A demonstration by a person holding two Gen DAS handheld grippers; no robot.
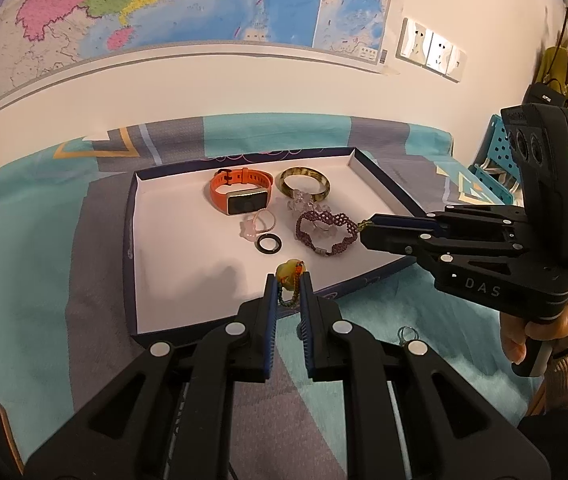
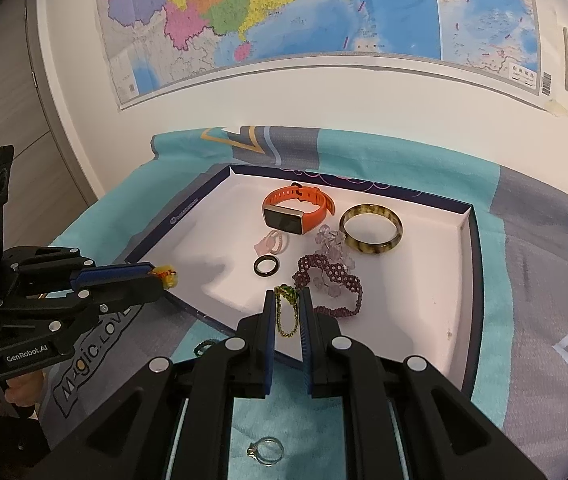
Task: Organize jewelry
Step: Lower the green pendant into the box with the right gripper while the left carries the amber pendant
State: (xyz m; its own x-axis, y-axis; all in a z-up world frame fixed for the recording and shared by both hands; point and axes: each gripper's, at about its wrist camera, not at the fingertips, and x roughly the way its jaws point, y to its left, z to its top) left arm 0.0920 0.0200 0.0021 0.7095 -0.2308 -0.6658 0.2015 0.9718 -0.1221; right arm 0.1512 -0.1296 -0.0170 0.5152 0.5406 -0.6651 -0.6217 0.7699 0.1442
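— Two grippers, both clamped. My left gripper (image 1: 288, 280) pinches a yellow charm (image 1: 289, 271) on a beaded cord, hanging over the near edge of the white tray (image 1: 172, 264).

— And the right?

— My right gripper (image 2: 288, 294) grips a green beaded chain (image 2: 286, 312). Just ahead of its tips lies the purple beaded bracelet (image 2: 330, 280); farther ahead the black ring (image 2: 267, 267), orange watch (image 2: 296, 212) and mottled bangle (image 2: 371, 229). Under it, outside the tray, a silver ring (image 2: 267, 450) sits on the teal cloth (image 2: 524, 264).
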